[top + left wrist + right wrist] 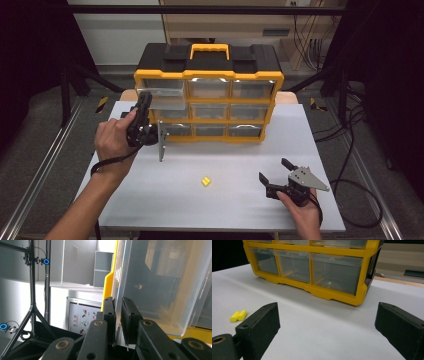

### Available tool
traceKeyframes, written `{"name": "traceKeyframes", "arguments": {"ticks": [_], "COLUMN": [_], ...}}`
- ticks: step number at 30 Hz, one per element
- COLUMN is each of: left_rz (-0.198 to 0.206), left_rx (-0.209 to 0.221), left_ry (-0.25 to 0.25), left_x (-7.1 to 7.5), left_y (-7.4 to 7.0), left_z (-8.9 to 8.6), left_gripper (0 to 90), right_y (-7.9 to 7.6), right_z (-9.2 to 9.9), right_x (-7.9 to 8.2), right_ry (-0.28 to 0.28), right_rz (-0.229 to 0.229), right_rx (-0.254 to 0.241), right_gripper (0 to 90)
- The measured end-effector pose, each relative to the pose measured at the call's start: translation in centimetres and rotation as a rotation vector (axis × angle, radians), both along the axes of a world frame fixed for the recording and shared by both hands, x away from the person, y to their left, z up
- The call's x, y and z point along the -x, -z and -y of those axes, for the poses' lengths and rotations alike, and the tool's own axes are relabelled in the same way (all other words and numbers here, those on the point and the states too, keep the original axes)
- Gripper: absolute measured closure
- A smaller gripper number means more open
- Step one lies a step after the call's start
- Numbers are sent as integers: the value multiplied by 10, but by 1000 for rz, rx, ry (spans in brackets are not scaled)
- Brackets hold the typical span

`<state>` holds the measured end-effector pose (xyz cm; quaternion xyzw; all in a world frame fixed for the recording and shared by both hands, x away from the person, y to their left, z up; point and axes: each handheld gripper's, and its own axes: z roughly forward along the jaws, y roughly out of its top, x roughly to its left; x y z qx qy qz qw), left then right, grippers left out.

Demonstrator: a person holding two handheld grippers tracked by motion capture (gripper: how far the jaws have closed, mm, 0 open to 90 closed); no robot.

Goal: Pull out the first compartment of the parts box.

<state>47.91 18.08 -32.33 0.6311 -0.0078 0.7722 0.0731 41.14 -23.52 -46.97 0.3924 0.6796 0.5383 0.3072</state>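
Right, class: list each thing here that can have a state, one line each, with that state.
Top-left drawer: pulled partway out of the organiser, its front pinched by the left claw.
Other drawers: pushed in.
Organiser handle: folded flat.
Left claw: shut on the drawer's clear front.
Right claw: open, holding nothing, low over the table.
Yellow piece: lying loose on the table.

high view looks down on the table (pixel 210 210); both claw views sit close, sharing the organizer (pixel 207 75).

Left gripper (pixel 144 107) clamped — right gripper (pixel 280 172) agape
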Motion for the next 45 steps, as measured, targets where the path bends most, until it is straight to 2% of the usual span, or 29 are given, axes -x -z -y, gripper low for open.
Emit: {"name": "traceKeyframes", "arguments": {"ticks": [4, 12, 24, 38, 45], "left_rz": [7, 6, -1, 2, 3], "left_rx": [-4, 13, 7, 38, 31], "left_ry": [0, 9, 8, 14, 10], "left_x": [5, 10, 19, 34, 39], "left_y": [0, 1, 0, 0, 1], "left_z": [0, 0, -1, 0, 1], "left_gripper": [822, 818, 819, 815, 814], "right_y": [0, 1, 1, 1, 1], "right_z": [0, -1, -2, -2, -2], "right_x": [0, 0, 0, 0, 0], "right_ry": [0, -2, -6, -5, -5], "right_rz": [-10, -7, -9, -10, -11], "right_rx": [-4, 4, -6, 4, 2], "right_gripper": [55, 53, 53, 54, 54]}}
